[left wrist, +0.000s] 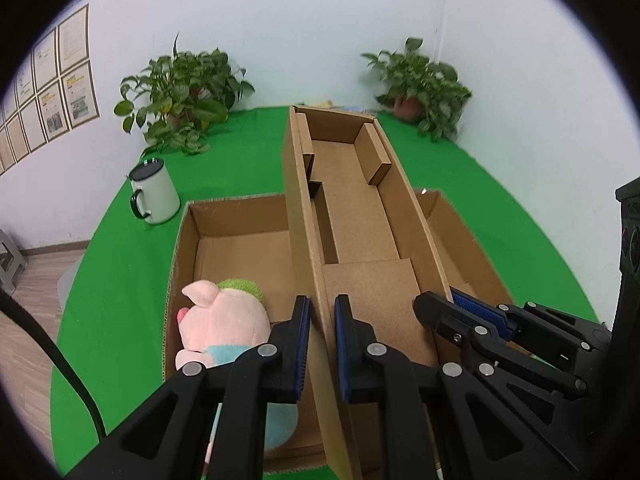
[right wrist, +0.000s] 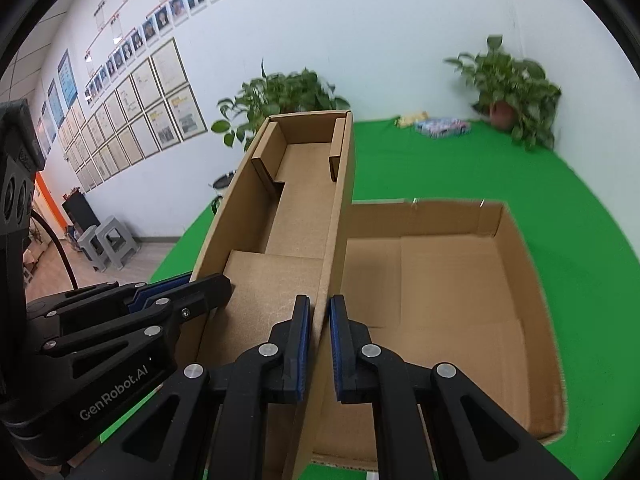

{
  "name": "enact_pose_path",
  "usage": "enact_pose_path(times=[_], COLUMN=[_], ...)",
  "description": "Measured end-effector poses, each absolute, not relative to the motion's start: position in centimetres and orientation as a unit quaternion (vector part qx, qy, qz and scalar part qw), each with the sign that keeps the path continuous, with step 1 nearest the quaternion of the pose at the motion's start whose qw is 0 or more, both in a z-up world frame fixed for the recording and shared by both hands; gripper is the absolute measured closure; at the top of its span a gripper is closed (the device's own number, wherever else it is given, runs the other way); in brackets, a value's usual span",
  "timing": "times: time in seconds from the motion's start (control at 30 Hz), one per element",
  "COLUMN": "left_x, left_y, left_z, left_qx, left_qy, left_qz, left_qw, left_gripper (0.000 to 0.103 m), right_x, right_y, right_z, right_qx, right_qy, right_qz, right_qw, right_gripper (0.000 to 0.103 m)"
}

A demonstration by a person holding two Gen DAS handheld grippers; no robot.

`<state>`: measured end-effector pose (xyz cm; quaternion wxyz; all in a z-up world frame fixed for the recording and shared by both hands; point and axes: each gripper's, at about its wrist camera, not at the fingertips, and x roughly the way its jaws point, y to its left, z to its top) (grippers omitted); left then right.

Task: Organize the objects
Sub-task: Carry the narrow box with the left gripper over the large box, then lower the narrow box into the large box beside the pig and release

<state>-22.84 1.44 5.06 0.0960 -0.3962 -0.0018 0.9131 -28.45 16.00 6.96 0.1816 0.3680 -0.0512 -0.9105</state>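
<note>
Green table (left wrist: 120,280), open box (right wrist: 520,300), mug (left wrist: 154,192), plants (left wrist: 180,96)

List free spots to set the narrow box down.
Free: green cloth right of the big box, up to the far plant; big box's right half bare. Crowded: its left end holds the plush; mug and near plant fill left.

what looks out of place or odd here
The narrow brown cardboard tray sits across the top of the large open cardboard box, each side wall clamped by the left claw and right claw. A pink plush pig lies in the box.
</note>
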Motion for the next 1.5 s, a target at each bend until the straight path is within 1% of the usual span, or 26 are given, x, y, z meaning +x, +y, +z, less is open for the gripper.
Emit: enact_pose_path(times=[0.43, 0.6, 0.63, 0.9, 1.13, 1.27, 1.43, 1.5], left_x=[-27.5, -27.5, -27.5, -25.5, -22.3, -20.7, -18.4, -17.4], left_y=[1.1, 0.9, 0.7, -1.7, -3.7, -4.1, -4.8, -5.0], left_z=[-4.3, -5.4, -5.4, -3.1, -1.3, -0.7, -0.4, -0.3], left_qx=[-0.5, -0.504, -0.505, -0.484, -0.442, -0.418, -0.39, -0.377], left_qy=[0.012, 0.015, 0.012, -0.024, -0.016, -0.013, -0.009, 0.0], left_qz=[0.863, 0.861, 0.861, 0.872, 0.894, 0.906, 0.919, 0.926], left_qw=[0.068, 0.067, 0.067, 0.077, 0.071, 0.063, 0.049, 0.037], left_gripper=[0.092, 0.091, 0.09, 0.09, 0.09, 0.09, 0.09, 0.085], right_x=[-34.7, -35.3, -35.2, -34.6, -33.4, -33.0, -33.1, -33.0], right_y=[15.0, 14.0, 13.8, 12.3, 11.0, 11.2, 11.6, 12.1], right_z=[-5.0, -8.9, -9.1, -8.6, -8.1, -8.1, -8.1, -7.8], right_qx=[0.459, 0.487, 0.484, 0.478, 0.475, 0.48, 0.48, 0.477], right_qy=[-0.075, -0.079, -0.077, -0.04, -0.014, -0.019, -0.031, -0.038], right_qz=[-0.865, -0.85, -0.851, -0.859, -0.863, -0.86, -0.858, -0.859], right_qw=[0.186, 0.186, 0.186, 0.178, 0.172, 0.172, 0.183, 0.182], right_gripper=[0.095, 0.095, 0.095, 0.096, 0.096, 0.096, 0.092, 0.09])
